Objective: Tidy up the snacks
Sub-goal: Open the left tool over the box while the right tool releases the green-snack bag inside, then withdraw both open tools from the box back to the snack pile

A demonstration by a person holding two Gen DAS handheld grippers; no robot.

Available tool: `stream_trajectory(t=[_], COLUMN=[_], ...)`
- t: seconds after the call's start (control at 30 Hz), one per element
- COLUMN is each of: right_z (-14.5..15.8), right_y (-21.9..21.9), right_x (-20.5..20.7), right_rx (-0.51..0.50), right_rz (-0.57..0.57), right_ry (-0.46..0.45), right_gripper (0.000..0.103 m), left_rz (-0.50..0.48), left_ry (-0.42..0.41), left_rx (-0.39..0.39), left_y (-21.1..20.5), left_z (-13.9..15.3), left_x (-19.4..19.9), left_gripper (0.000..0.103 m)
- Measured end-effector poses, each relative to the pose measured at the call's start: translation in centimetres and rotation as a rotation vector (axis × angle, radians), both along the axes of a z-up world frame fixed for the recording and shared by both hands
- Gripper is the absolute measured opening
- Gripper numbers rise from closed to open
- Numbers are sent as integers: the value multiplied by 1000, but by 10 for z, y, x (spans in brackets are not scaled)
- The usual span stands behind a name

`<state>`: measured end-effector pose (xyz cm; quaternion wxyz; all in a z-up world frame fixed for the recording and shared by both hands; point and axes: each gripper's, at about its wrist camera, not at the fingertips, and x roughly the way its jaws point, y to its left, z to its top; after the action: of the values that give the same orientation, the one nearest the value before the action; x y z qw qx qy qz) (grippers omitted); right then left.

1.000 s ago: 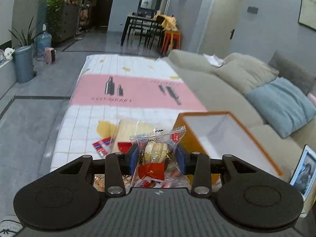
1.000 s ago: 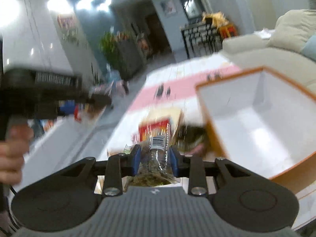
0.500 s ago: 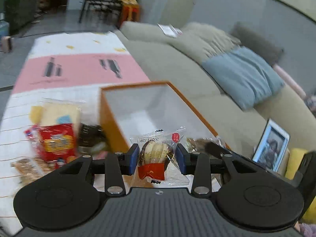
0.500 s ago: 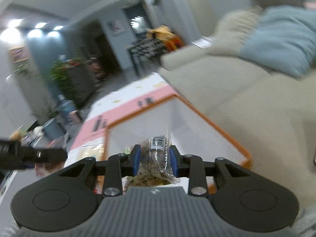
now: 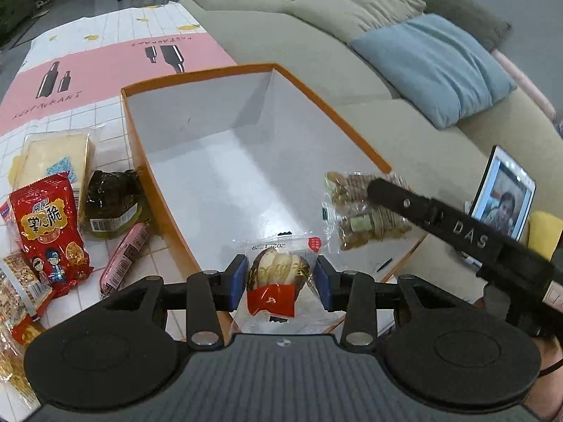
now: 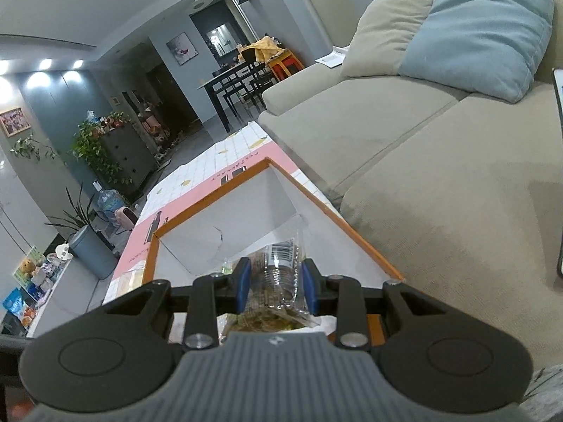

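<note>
Left tongs (image 5: 281,283) clamped on a clear-wrapped pastry snack with a red paper base (image 5: 273,281), held above the near edge of the orange-rimmed white cardboard box (image 5: 197,211). Left of the box on the tiled-print worktop (image 5: 105,56): red crinkly snack bag (image 5: 47,232), dark pickle pouch (image 5: 111,204), pink sausage stick (image 5: 125,255). Over on the right, right tongs (image 6: 276,283) squeezed shut on a clear packet of brownish bits (image 6: 278,281), hanging over the box's near right corner.
</note>
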<state>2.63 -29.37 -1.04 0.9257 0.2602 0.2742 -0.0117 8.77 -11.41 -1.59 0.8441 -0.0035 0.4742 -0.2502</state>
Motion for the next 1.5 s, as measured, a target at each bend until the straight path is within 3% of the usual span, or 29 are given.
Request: stream_trajectory(t=[0.1, 0.3, 0.37, 0.47, 0.63, 0.77, 0.9, 1.03, 1.17, 1.33, 1.47, 1.5], right_z=[-3, -6, -6, -8, -8, -7, -6, -6, -6, -5, -4, -3], right_y=[2, 8, 9, 11, 17, 24, 30, 29, 32, 36, 35, 35], right_x=[-2, 0, 1, 2, 4, 6, 4, 3, 4, 5, 2, 1], right_rx=[0, -32, -55, -72, -99, -144, -167, -169, -186, -186, -161, -161], right_rz=[14, 28, 25, 37, 75, 92, 128, 143, 157, 174, 157, 154], right_ry=[7, 33, 50, 77, 113, 144, 163, 163, 168, 172, 153, 144], right_gripper=[30, 30, 29, 29, 28, 27, 27, 26, 26, 25, 32, 42], left_rz=[-20, -123, -154, -170, -152, -153, -154, -84, -15, 67, 74, 72], left_ry=[33, -39, -107, -119, -35, -55, -44, -107, -181, -111, -123, -133], left_rx=[15, 51, 79, 82, 101, 149, 106, -14, 0, -18, -4, 3], left_y=[-6, -8, -8, -2, 1, -1, 12, 40, 61, 75, 75, 75], left_z=[-7, -3, -1, 0, -4, -3, 0, 15, 24, 19, 20, 20], left_x=[3, -16, -24, -26, -16, -21, -23, -26, -26, -12, -12, -13], left_gripper=[58, 67, 71, 71, 69, 69, 68, 69, 72, 72, 72, 72])
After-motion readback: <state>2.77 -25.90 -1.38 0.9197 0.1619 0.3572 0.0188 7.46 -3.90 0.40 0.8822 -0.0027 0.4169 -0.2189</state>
